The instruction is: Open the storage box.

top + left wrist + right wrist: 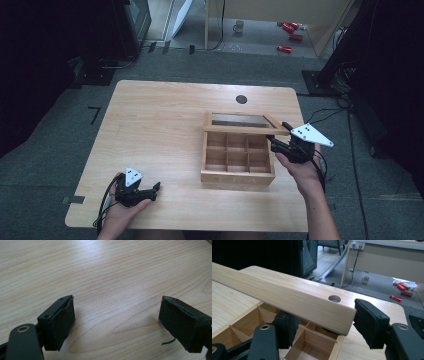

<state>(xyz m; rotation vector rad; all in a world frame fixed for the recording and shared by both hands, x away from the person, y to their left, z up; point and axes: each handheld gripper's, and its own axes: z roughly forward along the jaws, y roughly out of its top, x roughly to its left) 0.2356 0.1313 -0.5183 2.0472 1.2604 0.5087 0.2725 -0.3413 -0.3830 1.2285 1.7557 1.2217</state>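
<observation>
Right hand-held gripper (325, 325) partly behind box lid (287, 298)

Wide-spread tool (117, 325) over bare wooden table (112, 272)

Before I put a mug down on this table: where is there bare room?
The table is bare across its whole left half, between the wooden box and the left edge, down to the left gripper. A strip behind the box near the round hole is free too. It is crowded at the box's right side, where the right gripper straddles the lid.
</observation>
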